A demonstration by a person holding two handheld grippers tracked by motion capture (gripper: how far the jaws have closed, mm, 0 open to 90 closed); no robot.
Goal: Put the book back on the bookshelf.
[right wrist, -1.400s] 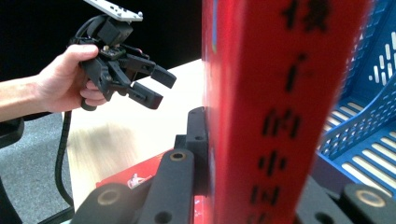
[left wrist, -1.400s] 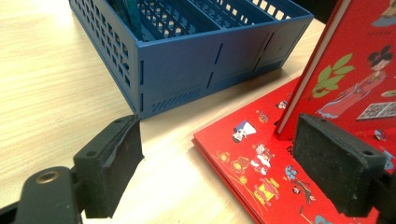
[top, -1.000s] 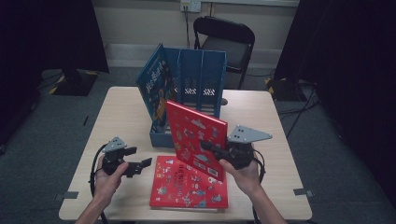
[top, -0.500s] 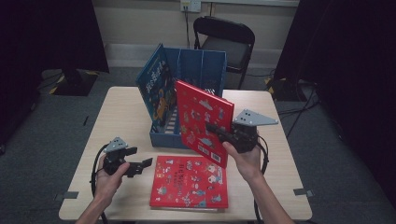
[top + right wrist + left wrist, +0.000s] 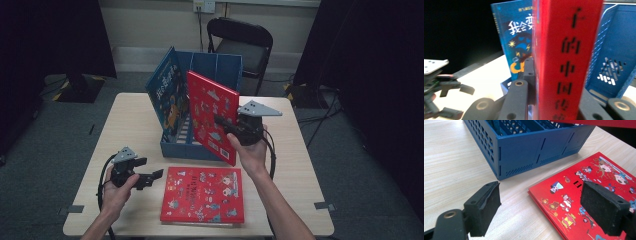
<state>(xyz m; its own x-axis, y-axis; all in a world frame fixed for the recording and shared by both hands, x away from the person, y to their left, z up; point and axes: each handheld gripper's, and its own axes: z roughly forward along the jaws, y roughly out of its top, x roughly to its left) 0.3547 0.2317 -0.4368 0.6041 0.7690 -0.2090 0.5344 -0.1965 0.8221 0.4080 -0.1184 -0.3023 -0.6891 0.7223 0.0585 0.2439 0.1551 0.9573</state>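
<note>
red book nearly over the rack

high view: right gripper (image 5: 226, 125) clamped on thin red picture book (image 5: 212, 116), carried higher and closer to blue slotted plastic file rack (image 5: 200, 148) than a second ago; slotting in likely next.
left gripper view: jaws spread, empty.
right gripper view: book spine pinched.

A staged recording room or lab, not a home. The pale wooden table (image 5: 135, 125) stands alone on grey carpet with tape marks beside its legs. Behind the table are black curtains (image 5: 50, 35), a folding chair (image 5: 240, 42), floor cables (image 5: 325, 107) and a wall socket (image 5: 204, 5)
</note>
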